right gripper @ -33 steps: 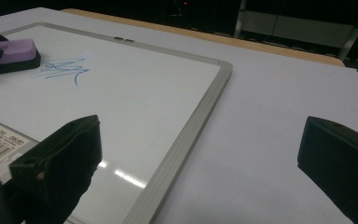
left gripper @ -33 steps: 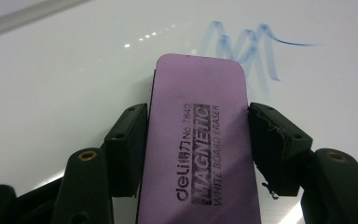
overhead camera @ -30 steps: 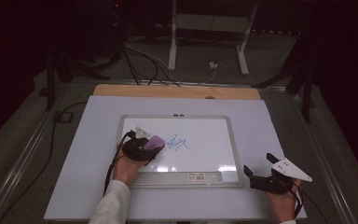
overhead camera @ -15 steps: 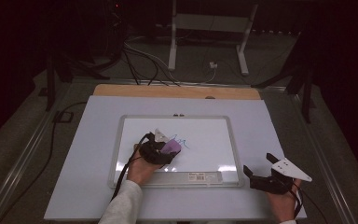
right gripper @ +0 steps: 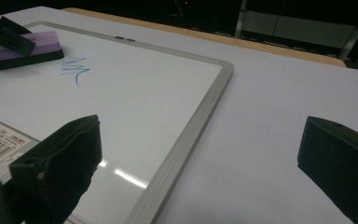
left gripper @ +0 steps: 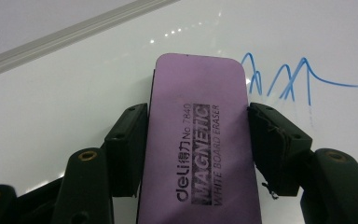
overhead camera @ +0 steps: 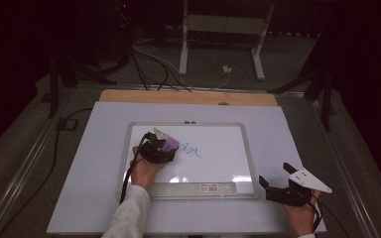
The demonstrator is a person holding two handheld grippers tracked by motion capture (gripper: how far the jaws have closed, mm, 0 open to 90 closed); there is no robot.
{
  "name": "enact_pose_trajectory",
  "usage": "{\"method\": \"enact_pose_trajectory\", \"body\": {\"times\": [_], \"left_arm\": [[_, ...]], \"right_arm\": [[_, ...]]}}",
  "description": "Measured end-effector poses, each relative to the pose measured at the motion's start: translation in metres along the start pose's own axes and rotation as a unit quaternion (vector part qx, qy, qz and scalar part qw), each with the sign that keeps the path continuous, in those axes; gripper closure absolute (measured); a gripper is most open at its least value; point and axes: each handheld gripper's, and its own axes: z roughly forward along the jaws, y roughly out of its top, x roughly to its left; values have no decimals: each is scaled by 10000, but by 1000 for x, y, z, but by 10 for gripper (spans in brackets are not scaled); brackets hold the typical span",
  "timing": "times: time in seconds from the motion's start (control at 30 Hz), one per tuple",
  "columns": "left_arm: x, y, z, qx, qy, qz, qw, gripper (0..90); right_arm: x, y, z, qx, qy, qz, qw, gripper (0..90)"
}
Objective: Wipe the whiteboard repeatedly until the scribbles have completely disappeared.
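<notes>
Left gripper [overhead camera: 164,148] grasping a purple eraser [overhead camera: 170,144] on the whiteboard [overhead camera: 213,163], right gripper [overhead camera: 277,187] released.

On the left half of the whiteboard, the left gripper has both jaws pressed against the long sides of the eraser, which lies flat on the white surface; in the left gripper view the eraser [left gripper: 199,140] shows printed black lettering on its purple back. Just to the right of the eraser, touching or almost touching its far right corner, is a blue scribble [overhead camera: 192,150], seen in the left gripper view as looping strokes [left gripper: 284,79] with faint smears below them. Well apart, past the board's near right corner, the right gripper rests over the pale table cover [overhead camera: 278,129] with its jaws spread wide and nothing between them; its own view looks along the board's grey frame [right gripper: 191,135].
</notes>
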Motion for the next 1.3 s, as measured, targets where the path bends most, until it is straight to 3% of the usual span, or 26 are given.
{"method": "enact_pose_trajectory", "body": {"times": [0.13, 0.33, 0.37, 0.4, 0.5, 0.67, 0.7, 0.73, 0.77, 0.8, 0.83, 0.87, 0.9, 0.93, 1.13, 1.3], "left_arm": [[-3, 0, 1, -19, -82, -51, 10000, 418], [-33, -1, 0, -41, -511, 377, 9980, 418], [-33, -1, 0, -41, -511, 377, 9980, 418], [-40, -2, 0, -55, -635, 553, 9964, 418], [-38, -2, 0, -52, -692, 561, 9960, 419], [-28, -1, 1, -60, -440, 379, 9983, 419], [-18, -1, 2, -68, -285, 208, 9994, 419], [-18, -1, 2, -68, -285, 208, 9994, 419], [-8, -1, 3, -77, -153, 18, 9999, 420], [-8, -1, 3, -77, -153, 18, 9999, 419], [2, -1, 4, -98, -20, -132, 9999, 420], [2, -1, 4, -98, -20, -132, 9999, 420], [8, -1, 5, -139, 47, -308, 9994, 419], [10, -1, 6, -150, 62, -357, 9992, 419], [3, 6, 11, -113, 161, -315, 9993, 419], [-18, 11, 15, -103, -34, -61, 9999, 420]], "right_arm": [[0, 0, 0, 2, 13, -9, 10000, 0], [1, 0, 1, 7, 11, -16, 10000, 1], [1, 0, 1, 7, 11, -16, 10000, 1], [1, 0, 1, 5, 17, -21, 10000, 0], [1, 0, 1, 6, 22, -27, 10000, 0], [0, 0, 0, -6, 5, -6, 10000, 0], [0, 0, 0, -3, 0, -5, 10000, 0], [0, 0, 0, -2, 0, -3, 10000, 0], [0, 0, 0, -1, 3, -3, 10000, 0], [0, 0, 0, -1, 3, -3, 10000, 0], [0, 0, 0, -2, 6, -4, 10000, 0], [0, 0, 0, 3, 7, -8, 10000, 1], [0, 0, 1, 5, 6, -10, 10000, 0], [0, 0, 1, 7, 9, -8, 10000, 0], [1, 0, 3, 25, 26, -34, 10000, 0], [2, 0, 4, 36, 32, -46, 10000, 0]]}}
